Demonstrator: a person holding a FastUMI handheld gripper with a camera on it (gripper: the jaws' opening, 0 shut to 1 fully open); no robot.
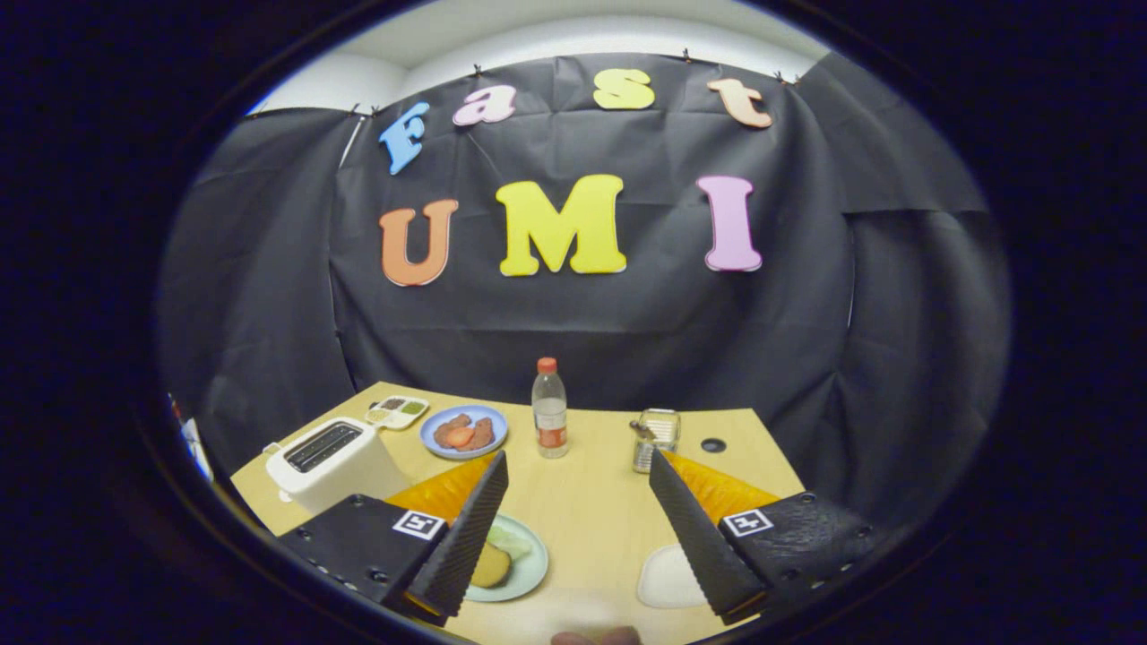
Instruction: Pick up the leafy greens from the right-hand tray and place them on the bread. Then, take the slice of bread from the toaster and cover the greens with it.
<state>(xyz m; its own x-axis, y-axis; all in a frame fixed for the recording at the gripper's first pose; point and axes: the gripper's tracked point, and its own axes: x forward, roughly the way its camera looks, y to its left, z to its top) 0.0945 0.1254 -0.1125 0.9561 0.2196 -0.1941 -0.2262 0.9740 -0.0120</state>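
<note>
My gripper [578, 459] hangs open above the wooden table, nothing between its fingers. Under the left finger lies a pale green plate [535, 573] with a slice of bread [491, 566] on it. Pale leafy greens [511, 540] rest against the far side of that bread, partly hidden by the finger. Beside the right finger sits a white tray [668, 578] that looks bare. A white toaster [336, 461] stands left of the left finger; its slots are dark and I cannot tell what is inside.
Beyond the fingers stand a clear bottle with a red cap [549, 410] and a glass jar [657, 439]. A blue plate with meat slices [464, 432] and a small condiment tray [397, 411] lie behind the toaster. A round hole [713, 444] marks the table's far right.
</note>
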